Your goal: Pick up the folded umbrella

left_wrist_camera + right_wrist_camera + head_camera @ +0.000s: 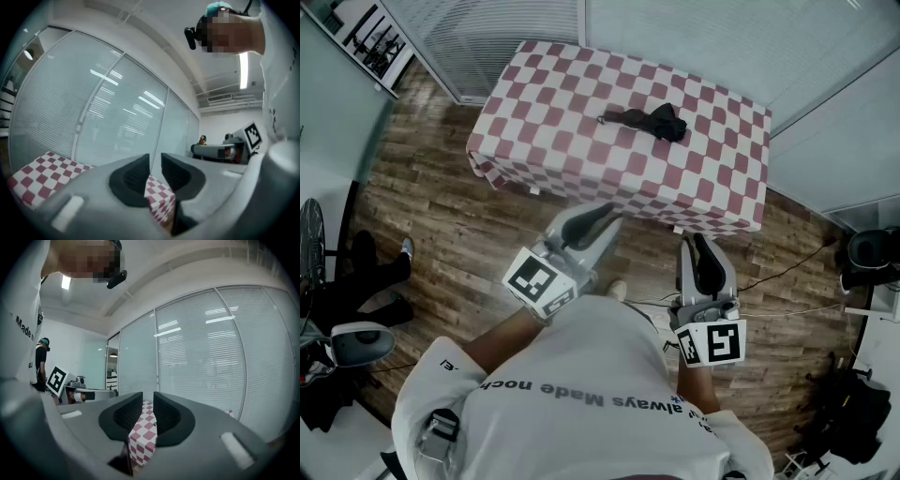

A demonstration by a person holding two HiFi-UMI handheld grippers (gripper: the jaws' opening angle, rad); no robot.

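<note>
A table [572, 103] draped in a red-and-white checked cloth stands against the blind-covered glass partition [722, 37]. The folded umbrella [652, 122], black, lies on top of that table. It sits toward the partition side and a little to the right of the table's middle, with its strap end trailing toward the table's left. Nothing touches it.

The person stands on the wood floor [441, 216] at the table's near side and holds both tools level, pointed at the table. Both tools are short of the table's near edge and well apart from the umbrella.

The left gripper [598, 217] is off the table's near edge about midway along it, and its marker cube [541, 281] is further back from the table. In its own view the left gripper [155, 161] has its two black pads drawn together as far as they go. Only a thin slit shows between them, and through it a corner of the checked table [42, 173].

The right gripper [698, 246] is off the table's near right corner. In its own view the jaws of the right gripper [147, 401] are likewise closed to a narrow slit. They clamp nothing, and the cloth of the table [145, 432] shows beyond them.
</note>
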